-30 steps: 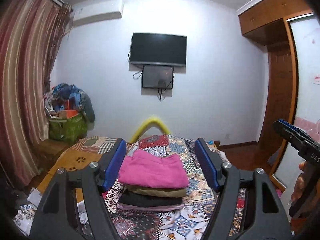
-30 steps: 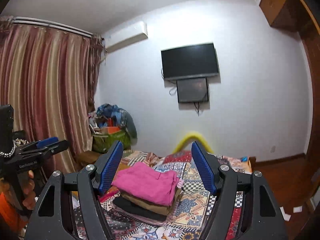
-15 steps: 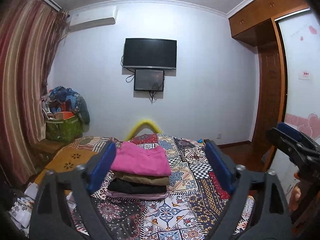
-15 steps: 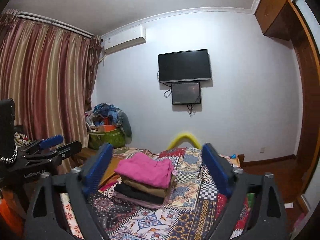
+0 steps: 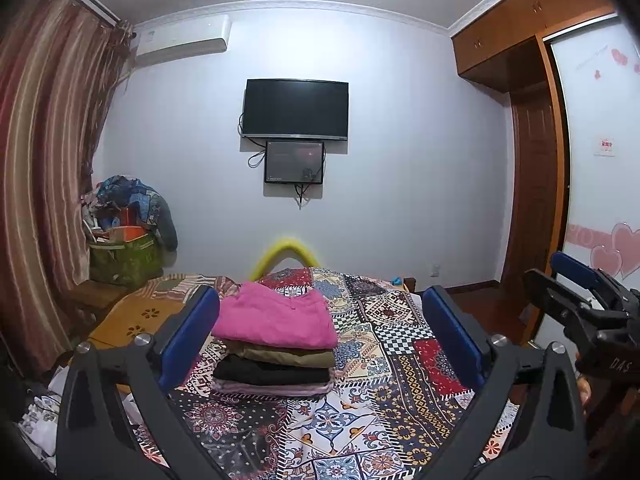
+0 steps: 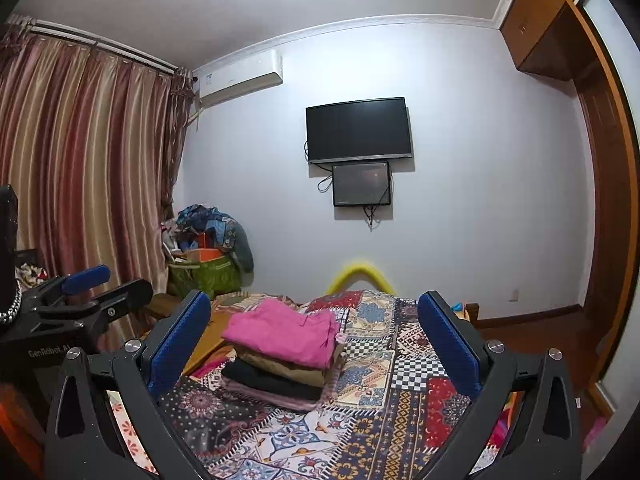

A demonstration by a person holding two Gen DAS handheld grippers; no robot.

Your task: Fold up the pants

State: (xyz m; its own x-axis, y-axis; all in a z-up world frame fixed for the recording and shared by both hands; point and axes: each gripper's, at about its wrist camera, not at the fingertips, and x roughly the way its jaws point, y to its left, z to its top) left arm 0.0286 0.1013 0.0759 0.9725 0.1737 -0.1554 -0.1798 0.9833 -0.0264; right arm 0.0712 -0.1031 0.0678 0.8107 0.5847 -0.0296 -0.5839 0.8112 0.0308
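Left wrist view is showing the left gripper [image 5: 320,332] with its jaws still opening a little, almost at full spread, and nothing is sitting between the blue pads. A stack of folded pants [image 5: 276,344] is lying on the patterned bedspread [image 5: 400,380] — pink on top, then olive, black and a pale striped one. The right gripper [image 6: 314,340] is standing wide apart too, empty, and the stack is appearing beyond its fingers. A dark television [image 5: 295,109] is hanging on the far wall.
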